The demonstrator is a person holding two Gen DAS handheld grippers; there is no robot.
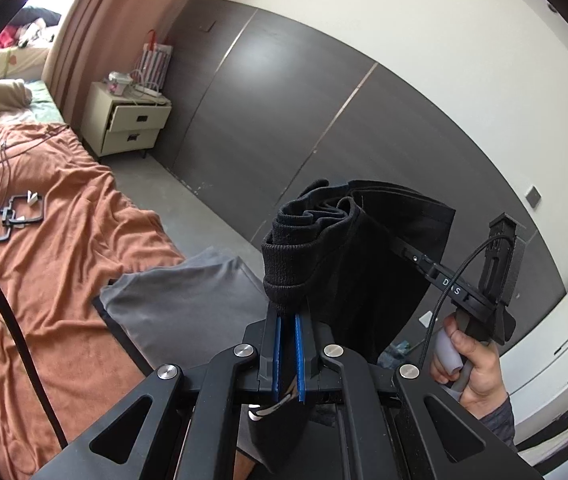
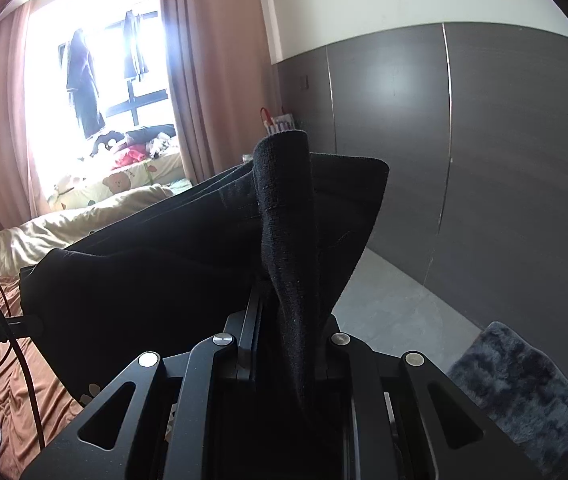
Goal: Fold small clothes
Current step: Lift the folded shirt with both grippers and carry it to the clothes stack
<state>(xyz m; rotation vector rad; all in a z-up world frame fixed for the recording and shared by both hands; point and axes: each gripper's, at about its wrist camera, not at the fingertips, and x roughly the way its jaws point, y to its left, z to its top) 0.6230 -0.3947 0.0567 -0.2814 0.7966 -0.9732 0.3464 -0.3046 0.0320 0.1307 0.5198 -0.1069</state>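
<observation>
The black knitted garment with a ribbed hem (image 1: 347, 264) hangs in the air between both tools, above the bed covered by a rust-orange sheet (image 1: 64, 240). The left tool (image 1: 288, 312) is clenched on one bunched ribbed corner, its blue pads pressed close together; the right tool (image 2: 284, 308) is clamped on the opposite corner, and a strip of the fabric trails back between its fingers. The step in hand appears to be carrying the garment down to the bed for a fold. To do it well, keep both grips firm, hold the two corners level with each other and apart so that the upper edge stays taut, and lower the free hem first so that it lies flat without creasing. Clear the grey folded cloth (image 1: 180, 300) lying on the bed, or stack squarely upon it. Legible writing is limited: white letters "D" and "S" show on the right tool's black arm (image 1: 449, 286); the characters between them cannot be read.
</observation>
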